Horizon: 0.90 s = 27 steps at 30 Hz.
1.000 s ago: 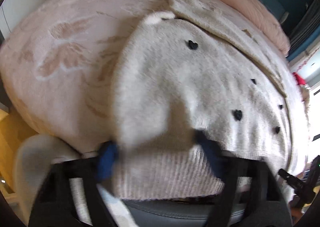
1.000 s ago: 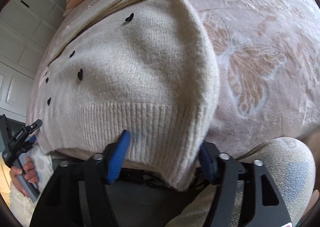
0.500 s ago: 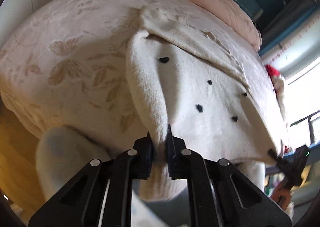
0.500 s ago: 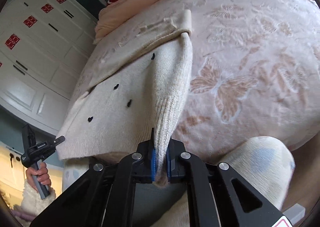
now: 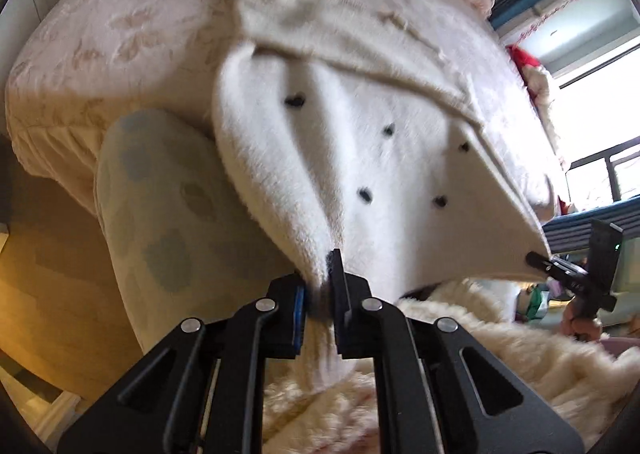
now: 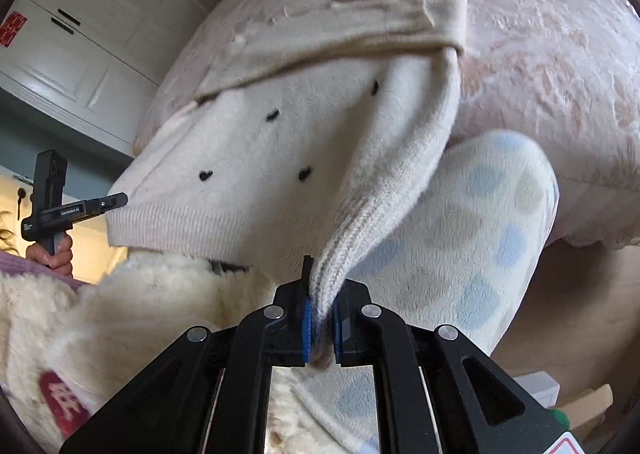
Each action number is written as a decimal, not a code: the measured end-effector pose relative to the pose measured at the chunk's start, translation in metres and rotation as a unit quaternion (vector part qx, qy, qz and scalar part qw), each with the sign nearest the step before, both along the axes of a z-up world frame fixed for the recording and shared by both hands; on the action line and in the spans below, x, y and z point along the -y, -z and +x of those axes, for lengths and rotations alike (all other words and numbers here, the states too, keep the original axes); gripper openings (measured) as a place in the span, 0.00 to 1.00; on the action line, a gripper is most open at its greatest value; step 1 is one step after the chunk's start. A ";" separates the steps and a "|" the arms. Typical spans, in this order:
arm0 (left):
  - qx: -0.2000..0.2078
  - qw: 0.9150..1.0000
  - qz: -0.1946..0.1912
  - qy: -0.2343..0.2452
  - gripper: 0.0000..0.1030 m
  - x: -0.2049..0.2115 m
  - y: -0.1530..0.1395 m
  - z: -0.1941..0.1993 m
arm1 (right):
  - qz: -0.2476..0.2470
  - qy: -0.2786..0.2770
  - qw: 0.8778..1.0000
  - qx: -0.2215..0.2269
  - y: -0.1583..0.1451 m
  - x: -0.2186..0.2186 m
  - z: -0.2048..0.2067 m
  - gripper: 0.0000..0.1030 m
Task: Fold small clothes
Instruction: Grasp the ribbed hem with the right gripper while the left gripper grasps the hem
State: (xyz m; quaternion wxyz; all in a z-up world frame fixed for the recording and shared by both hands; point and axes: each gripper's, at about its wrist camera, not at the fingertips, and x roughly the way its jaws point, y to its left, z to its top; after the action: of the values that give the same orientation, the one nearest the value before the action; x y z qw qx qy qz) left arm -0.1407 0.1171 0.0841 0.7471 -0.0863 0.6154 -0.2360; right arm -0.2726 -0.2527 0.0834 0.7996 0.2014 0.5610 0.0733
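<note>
- Left wrist view: my left gripper (image 5: 320, 294) pinches the sweater (image 5: 360, 158) at its hem corner, bottom centre; the hem runs right to my other gripper; bare bedspread (image 5: 120, 26) upper left
- Right wrist view: my right gripper (image 6: 322, 328) clamps the ribbed hem (image 6: 344, 250); the sweater (image 6: 280, 150) fills mid-frame, open bedspread (image 6: 560, 54) upper right

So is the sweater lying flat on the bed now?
No. Its hem is lifted: left tongs and right tongs each pinch a hem corner of the sweater; the upper part rests on the bed.
</note>
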 end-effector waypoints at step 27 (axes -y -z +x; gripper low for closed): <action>0.136 0.966 -0.027 -0.219 0.69 0.054 0.068 0.313 | 0.119 0.244 0.949 0.163 0.051 0.167 0.289 0.62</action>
State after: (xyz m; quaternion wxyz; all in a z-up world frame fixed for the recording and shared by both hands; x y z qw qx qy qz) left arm 0.1728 0.0629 0.0158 0.8547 -0.2059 0.4675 -0.0929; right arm 0.0163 -0.4201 0.0328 0.8440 0.4109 0.3437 -0.0262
